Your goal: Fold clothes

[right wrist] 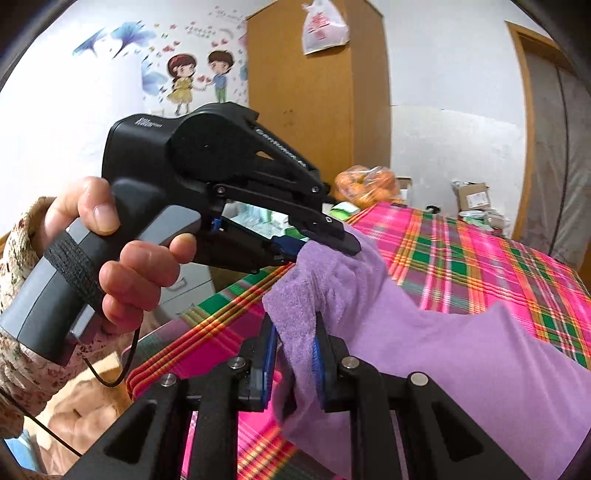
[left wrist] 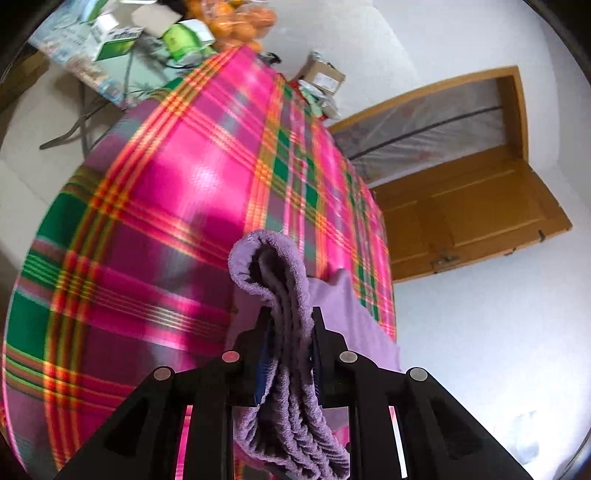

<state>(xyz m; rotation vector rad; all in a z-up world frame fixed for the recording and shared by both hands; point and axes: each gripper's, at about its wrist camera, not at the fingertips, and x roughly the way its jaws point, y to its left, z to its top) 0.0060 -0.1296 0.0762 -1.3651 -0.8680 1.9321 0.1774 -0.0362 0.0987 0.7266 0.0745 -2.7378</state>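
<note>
Two grippers: both closed on one purple garment.
Left gripper (left wrist: 288, 317): fingers pinched tight on a bunched, fleecy fold of the purple garment (left wrist: 284, 295); a loop of cloth curls above the fingertips, and the rest hangs down between the fingers.
Right gripper (right wrist: 295, 332): fingers clamped on a fleecy edge of the same garment (right wrist: 424, 332), just beside the left gripper (right wrist: 325, 240).
Left hand (right wrist: 122, 254): wrapped around the grey handle, forefinger on the trigger; patterned sleeve (right wrist: 14, 266) at the wrist.
Garment position: held above the plaid cloth (left wrist: 166, 206) near its close edge; smooth purple part trails toward the right side.
Far edge of cloth: bag of oranges (right wrist: 369, 184), green-and-white boxes (left wrist: 147, 33), cardboard box (right wrist: 474, 195).
Background: wooden wardrobe (right wrist: 314, 92), wall stickers (right wrist: 192, 77), wooden door (left wrist: 465, 206).
</note>
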